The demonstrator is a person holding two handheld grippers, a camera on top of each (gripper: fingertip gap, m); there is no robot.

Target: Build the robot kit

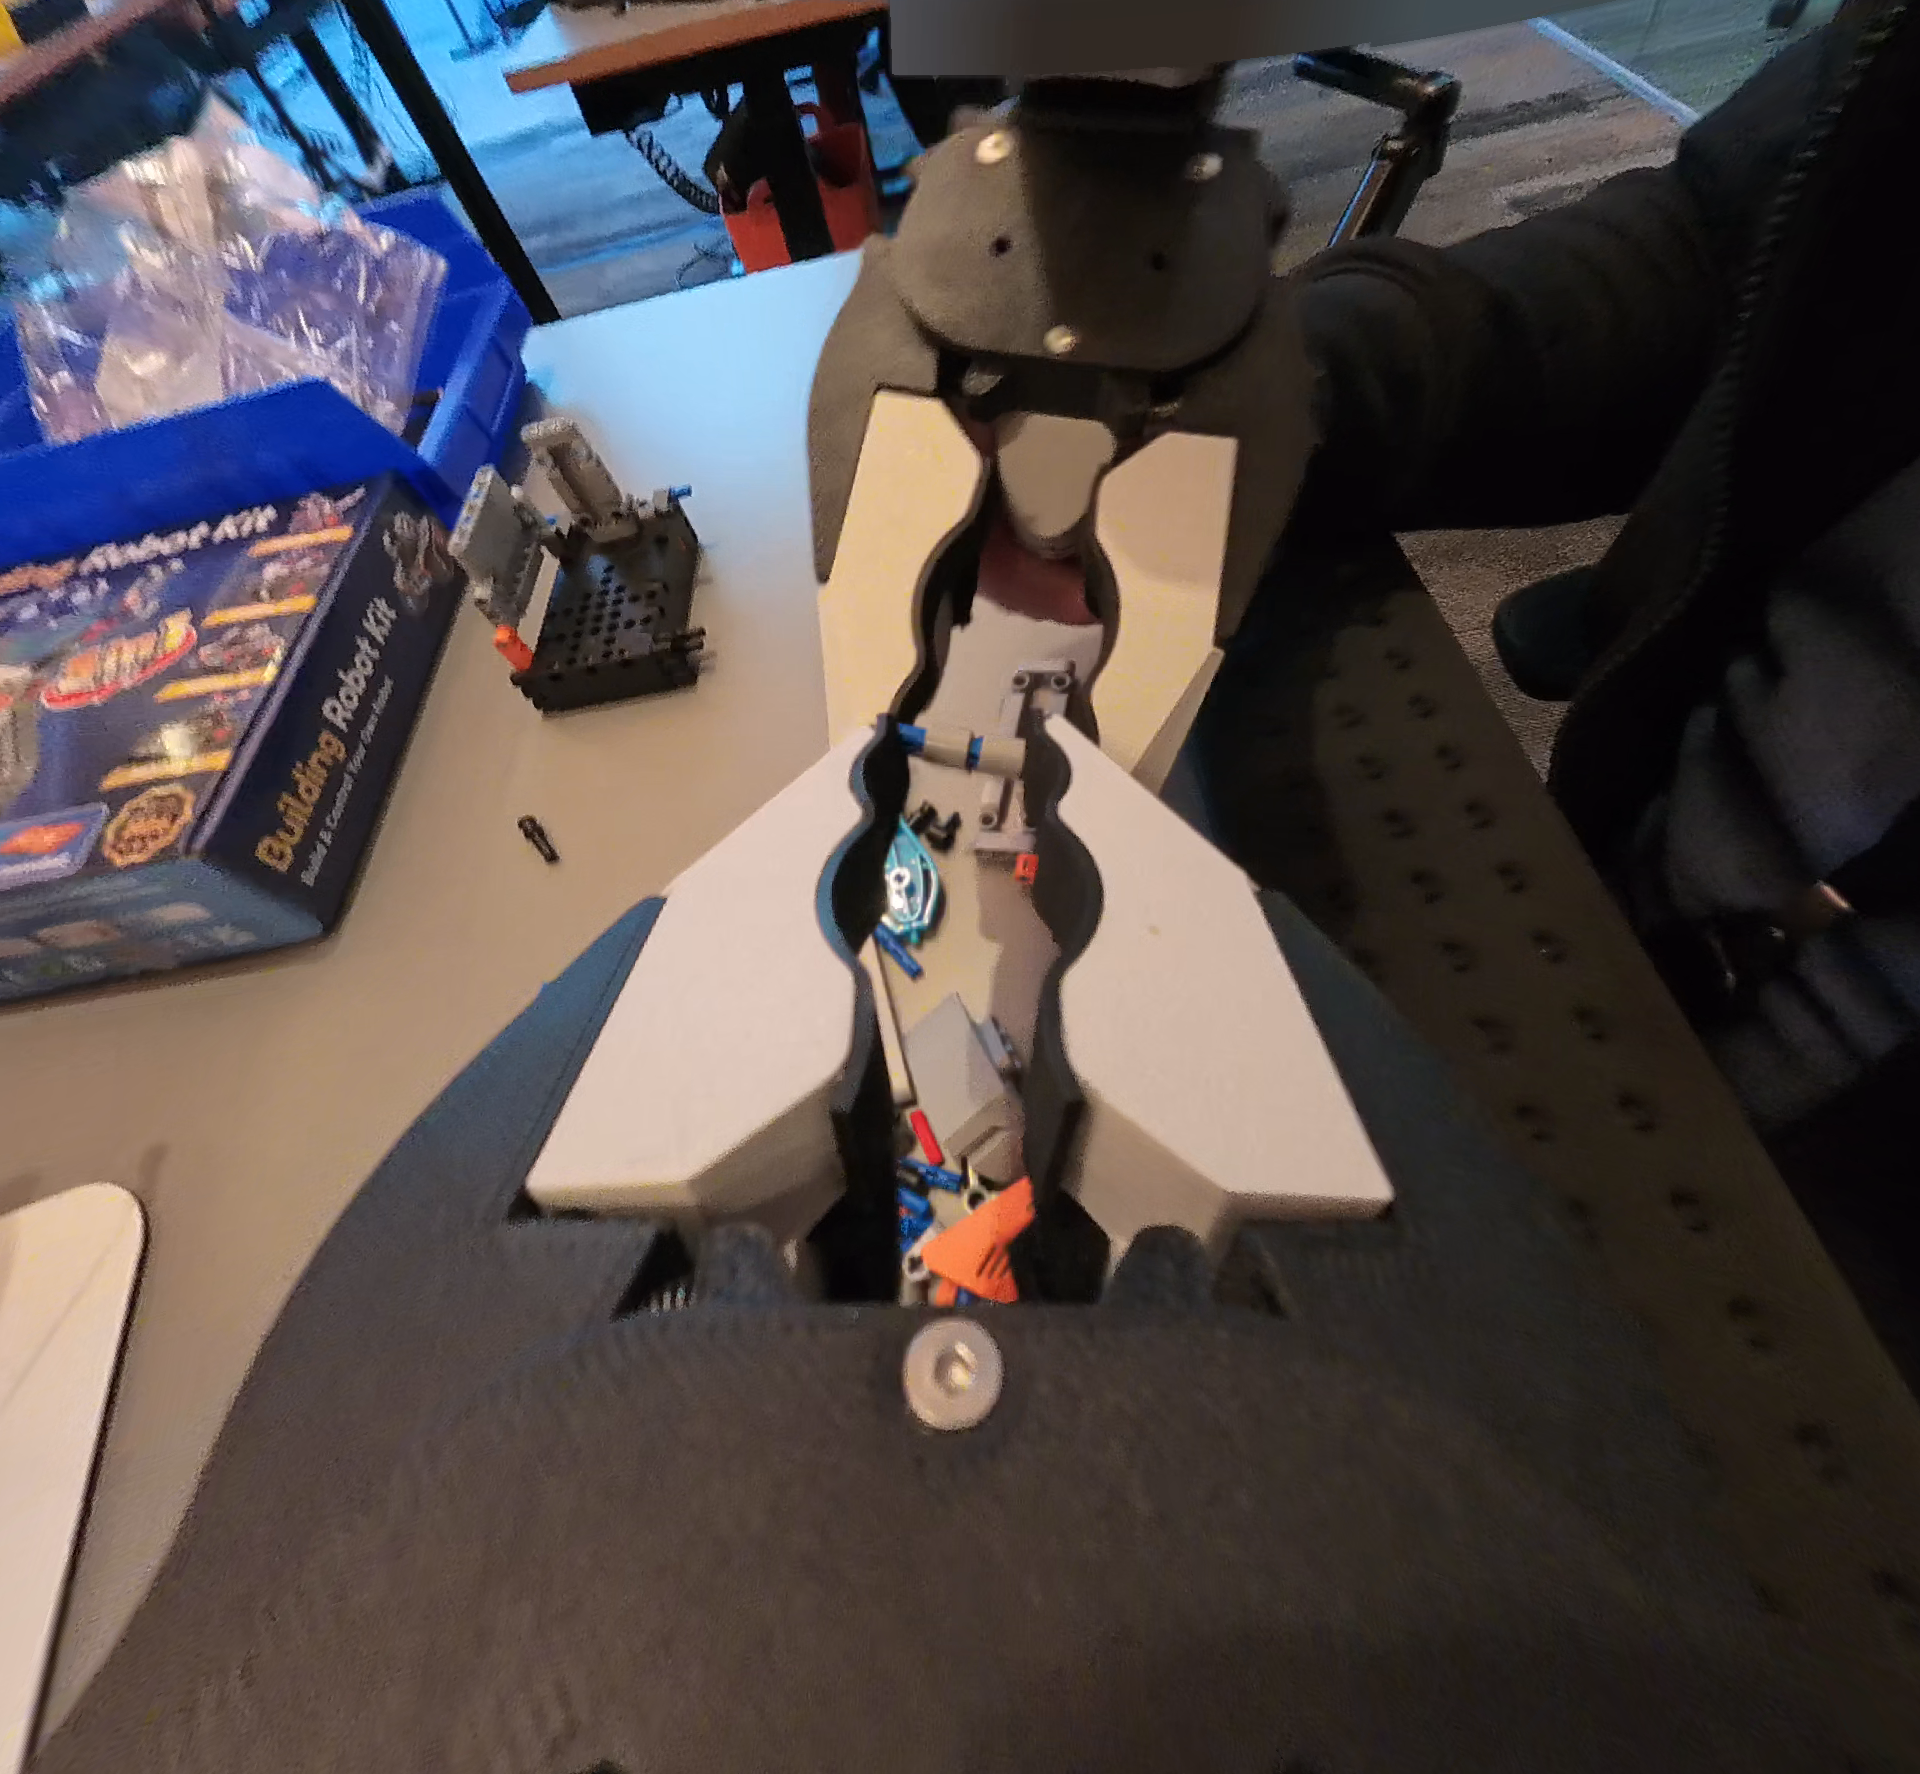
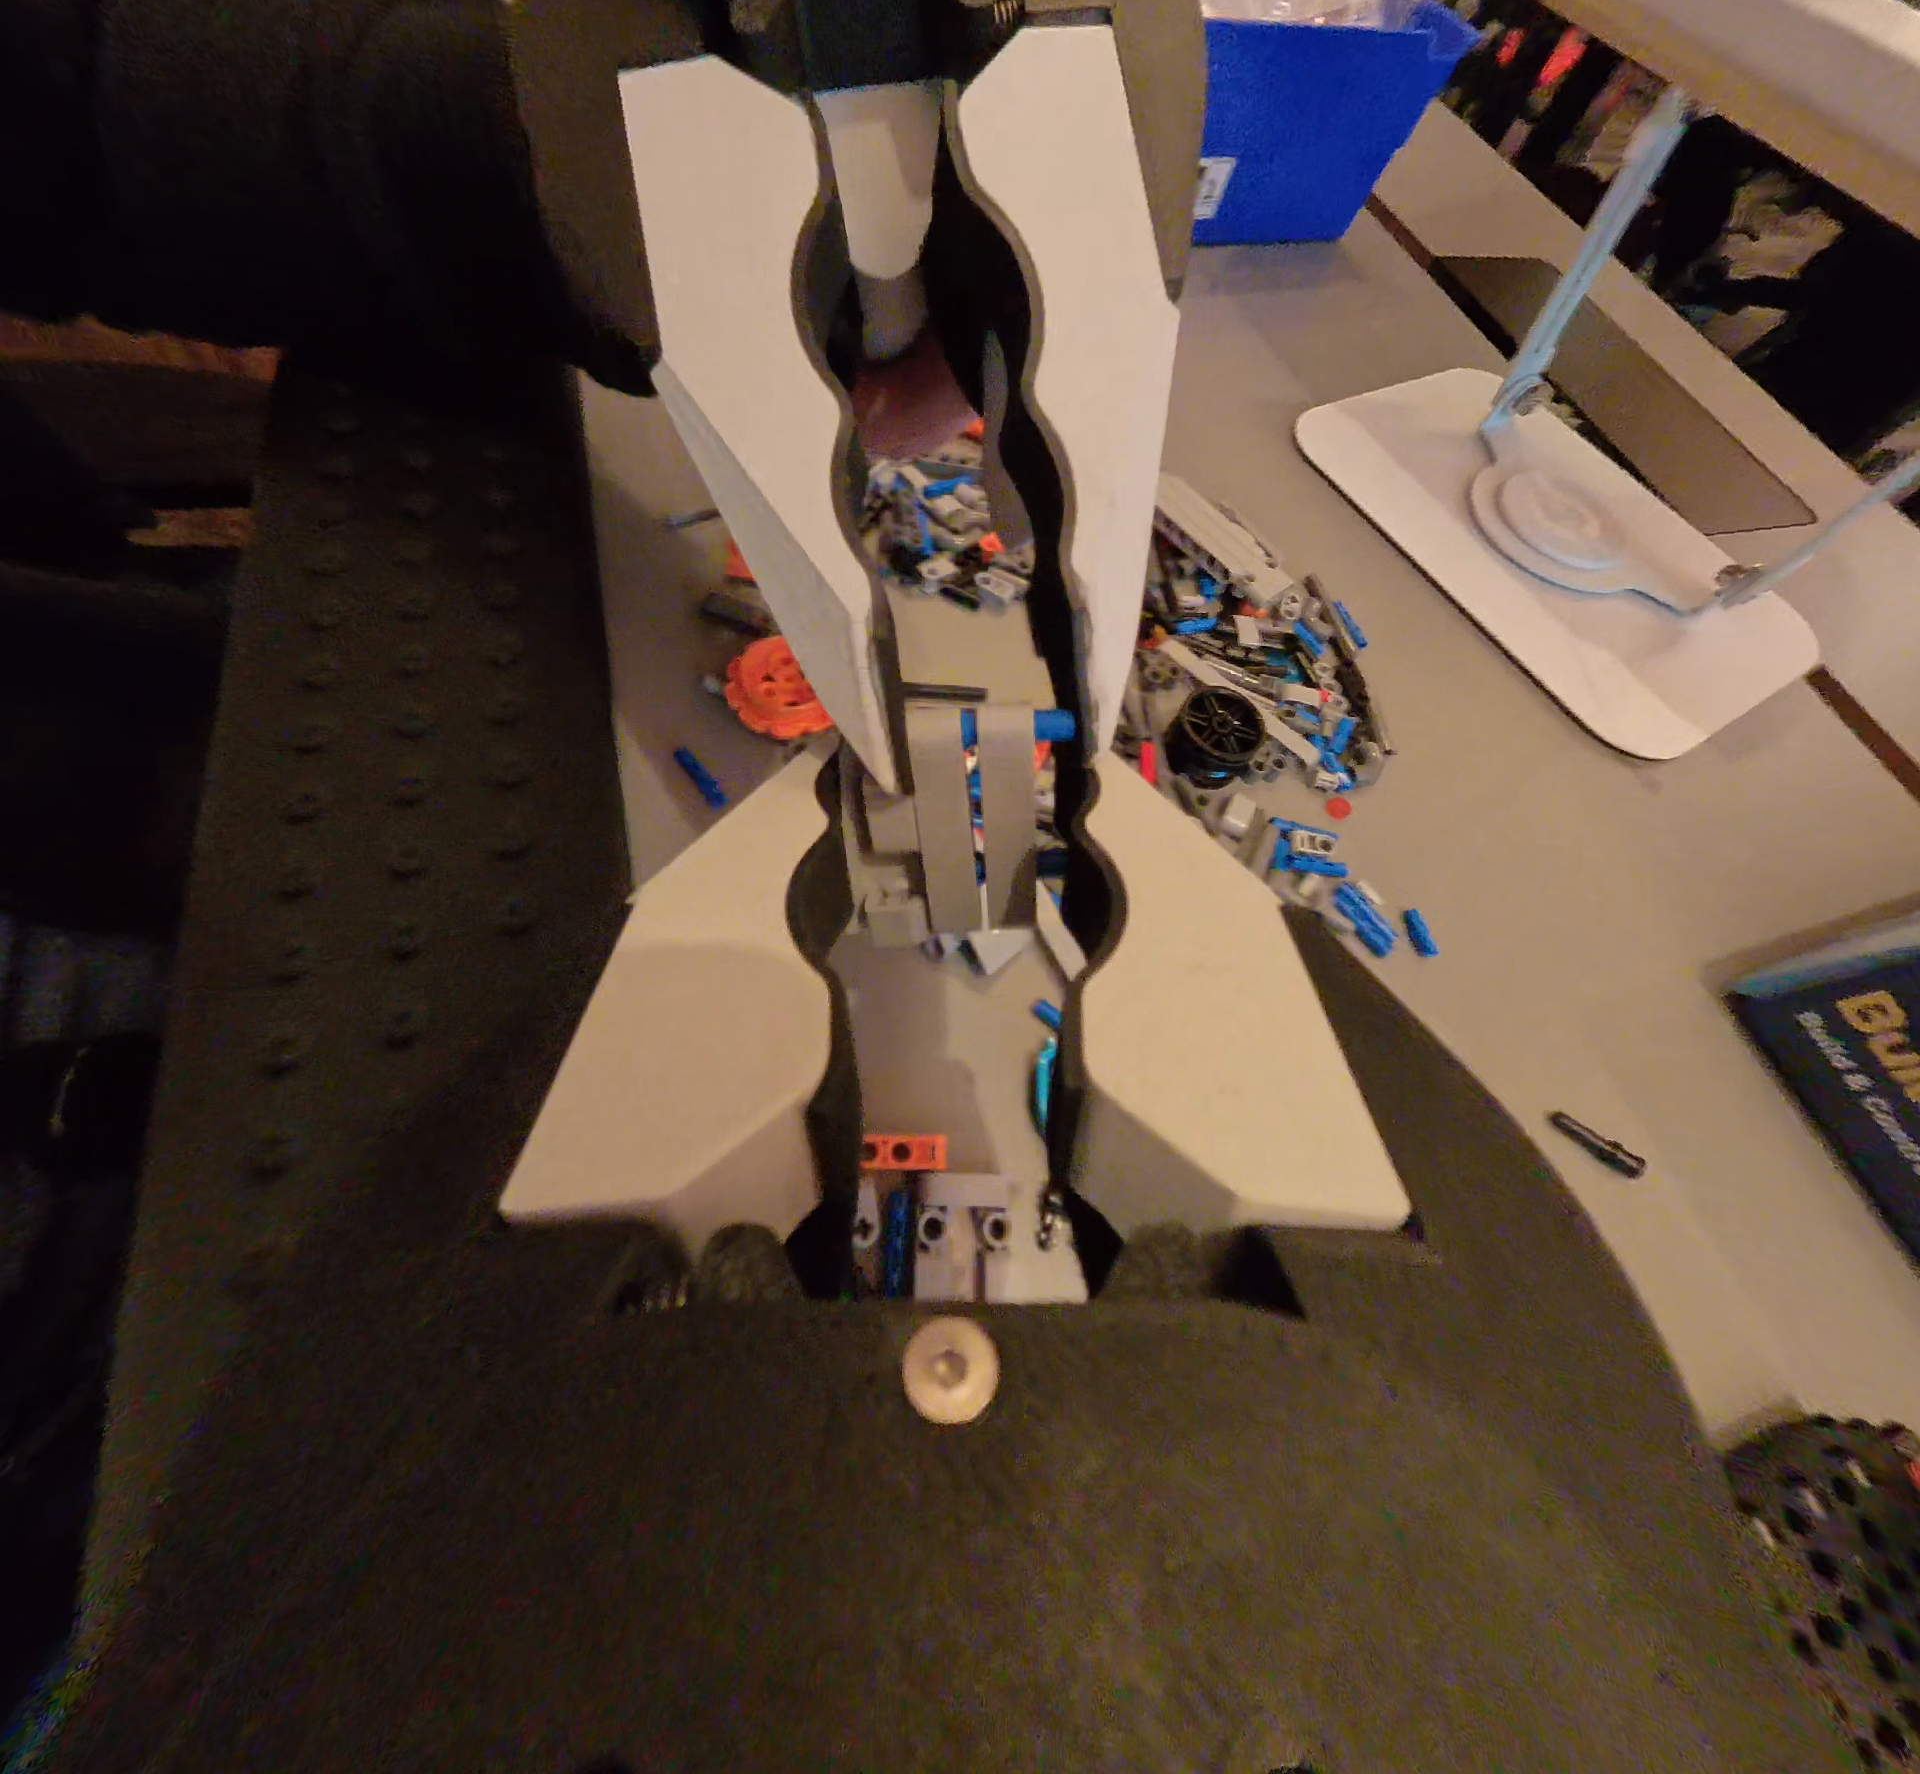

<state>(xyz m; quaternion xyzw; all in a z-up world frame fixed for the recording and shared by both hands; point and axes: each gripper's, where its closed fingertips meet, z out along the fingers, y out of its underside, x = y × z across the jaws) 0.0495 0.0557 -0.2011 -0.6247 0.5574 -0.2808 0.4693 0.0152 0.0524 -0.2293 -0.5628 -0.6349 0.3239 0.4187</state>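
Both grippers tip to tip over the grey table (image 2: 1558, 893), sharing one small grey beam assembly (image 2: 971, 825).
Left gripper (image 1: 966, 748) and right gripper (image 2: 977, 789) each have jaws nearly together, pinching the assembly from opposite ends; blue pin (image 2: 1051, 723) sticks out its side. Loose parts pile (image 2: 1268, 675) just beside, orange gear (image 2: 774, 687) on the other side. Black perforated sub-build (image 1: 613, 612) and kit box (image 1: 187, 716) well apart; blue bin (image 1: 312, 436) behind the box.
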